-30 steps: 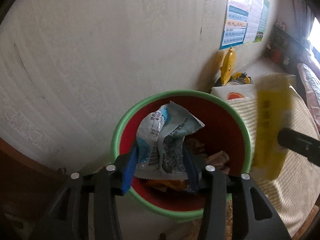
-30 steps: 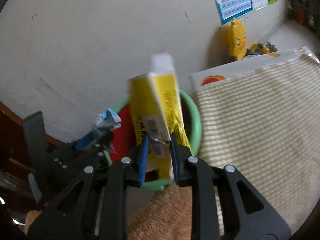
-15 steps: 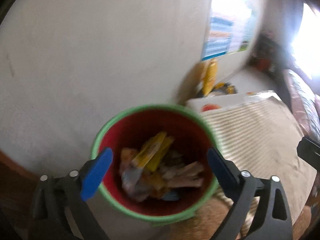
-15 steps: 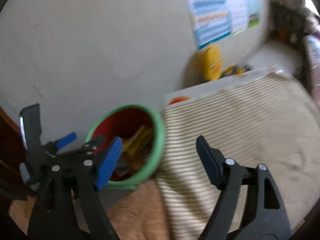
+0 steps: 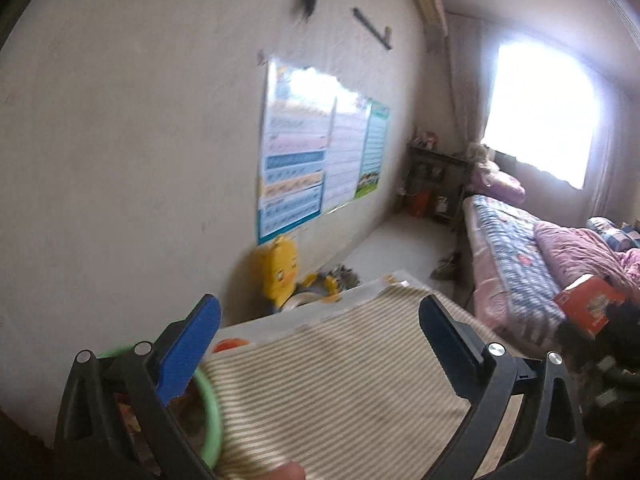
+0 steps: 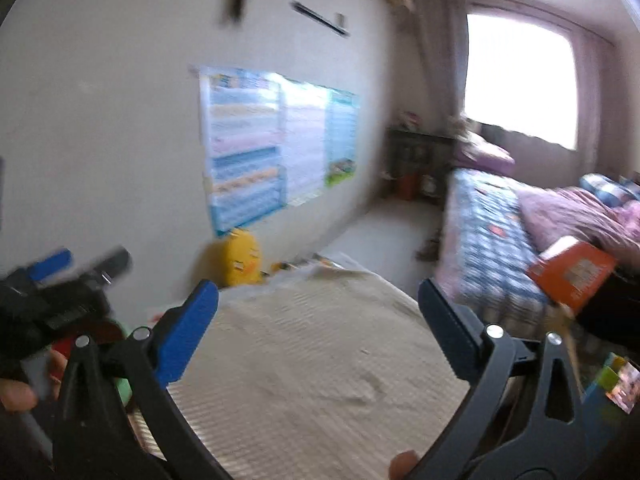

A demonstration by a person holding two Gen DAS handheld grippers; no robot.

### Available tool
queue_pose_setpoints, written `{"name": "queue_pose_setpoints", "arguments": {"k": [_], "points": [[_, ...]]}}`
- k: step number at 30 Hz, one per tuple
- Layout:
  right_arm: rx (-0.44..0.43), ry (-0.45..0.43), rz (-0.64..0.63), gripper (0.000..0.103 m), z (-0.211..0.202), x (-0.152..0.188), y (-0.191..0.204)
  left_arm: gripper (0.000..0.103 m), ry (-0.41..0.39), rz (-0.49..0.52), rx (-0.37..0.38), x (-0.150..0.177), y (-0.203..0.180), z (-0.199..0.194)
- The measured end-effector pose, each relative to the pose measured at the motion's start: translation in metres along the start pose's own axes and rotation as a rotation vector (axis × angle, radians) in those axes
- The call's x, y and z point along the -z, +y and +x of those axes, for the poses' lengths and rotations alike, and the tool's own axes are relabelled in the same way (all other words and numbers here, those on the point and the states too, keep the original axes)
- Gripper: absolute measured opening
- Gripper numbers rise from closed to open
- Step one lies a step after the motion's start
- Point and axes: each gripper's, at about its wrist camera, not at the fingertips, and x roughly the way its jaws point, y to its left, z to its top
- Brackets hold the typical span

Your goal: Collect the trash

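Note:
My left gripper [image 5: 320, 340] is open and empty, raised above the striped mat [image 5: 340, 380]. The green-rimmed red trash bin [image 5: 210, 408] shows only as a rim arc at the lower left, behind the left blue finger [image 5: 188, 352]. My right gripper [image 6: 318, 328] is open and empty over the same mat [image 6: 320, 360]. In the right wrist view the bin [image 6: 124, 390] peeks out at the lower left, mostly hidden by the left gripper's body [image 6: 52, 300]. Both views are blurred.
A wall with posters [image 5: 316, 152] runs along the left. A yellow duck toy [image 5: 280, 268] stands at its foot. A bed with patterned bedding [image 5: 512, 248] lies at the right. An orange box [image 6: 572, 276] sits near the bed. A bright window [image 5: 540, 120] is behind.
Both grippers opened and dropped the crumpled wrapper and the yellow packet into the bin. Both have since lifted and swung right, away from the bin, toward the mat and bed.

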Motion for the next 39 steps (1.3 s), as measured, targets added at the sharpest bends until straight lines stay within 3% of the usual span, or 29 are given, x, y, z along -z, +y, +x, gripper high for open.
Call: {"name": "queue_pose_setpoints", "arguments": {"k": [4, 10, 16, 20, 39], "points": [[0.058, -0.027, 0.076, 0.098, -0.007, 0.013, -0.026, 0.095, 0.044, 0.026, 0.024, 0.001, -0.025, -0.003], [0.073, -0.001, 0.132, 0.098, -0.011, 0.017, -0.047, 0.095, 0.061, 0.08, -0.038, 0.014, -0.039, -0.008], [0.056, 0.014, 0.153, 0.098, -0.01, 0.022, -0.045, 0.095, 0.049, 0.119, -0.051, 0.011, -0.041, -0.019], [0.059, 0.014, 0.154, 0.098, -0.011, 0.023, -0.045, 0.095, 0.057, 0.138, -0.115, 0.014, -0.044, -0.019], [0.042, 0.047, 0.129, 0.098, -0.006, 0.027, -0.033, 0.095, 0.115, 0.099, -0.099, 0.018, -0.033, -0.012]]}}
